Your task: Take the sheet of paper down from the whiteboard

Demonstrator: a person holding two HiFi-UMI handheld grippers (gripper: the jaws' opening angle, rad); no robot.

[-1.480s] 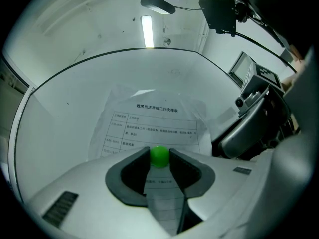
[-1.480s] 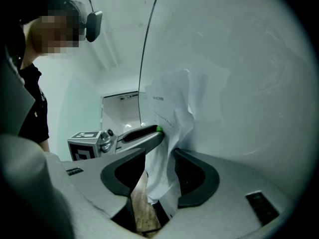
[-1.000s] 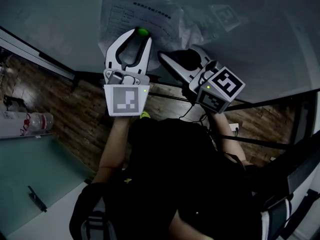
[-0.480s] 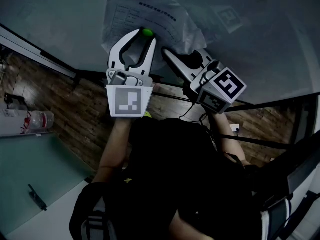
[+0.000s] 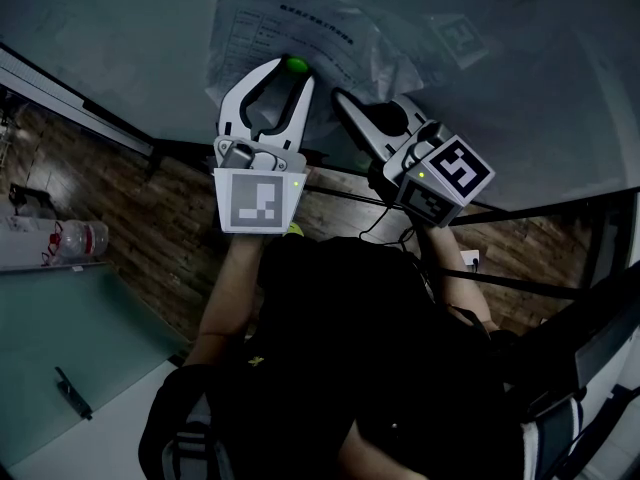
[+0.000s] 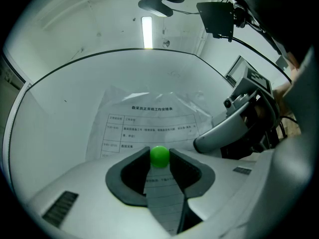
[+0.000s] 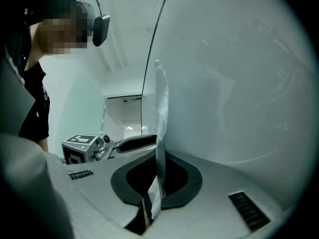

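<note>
Left gripper [image 6: 159, 152] jaws partly open, both tips pressed against a green ball magnet [image 6: 159, 157]. The magnet sits on the sheet of paper [image 6: 149, 116], against the whiteboard [image 6: 65, 98].

Right gripper [image 7: 158, 157] jaws closing, almost together. The paper's [image 7: 160, 98] edge stands between them, seen edge-on, and the pads pinch it. This edge is lifted off the whiteboard [image 7: 239, 93]; the rest lies back toward the board.

Head view: left gripper [image 5: 288, 67] points straight at the board with the magnet [image 5: 296, 65] at its tips, on the lower middle of the sheet [image 5: 300, 23]. Right gripper [image 5: 341, 97] comes in at a slant just beside it, tips on the sheet's lower right part. The two grippers are close but apart.

Paper is white, printed with a heading and a table, creased and wrinkled, and the right side bows out. It sits low on the whiteboard [image 5: 120, 18], near the bottom edge.

Marker cubes face the head camera — left one [image 5: 255, 200] flat on, right one [image 5: 455, 168] turned. In the left gripper view the right gripper [image 6: 234, 131] is at the paper's right edge; in the right gripper view the left gripper [image 7: 99, 146] is beyond the sheet.

Below the board is wood-pattern floor [image 5: 150, 218], with a plastic bottle [image 5: 75, 240] at the far left.
</note>
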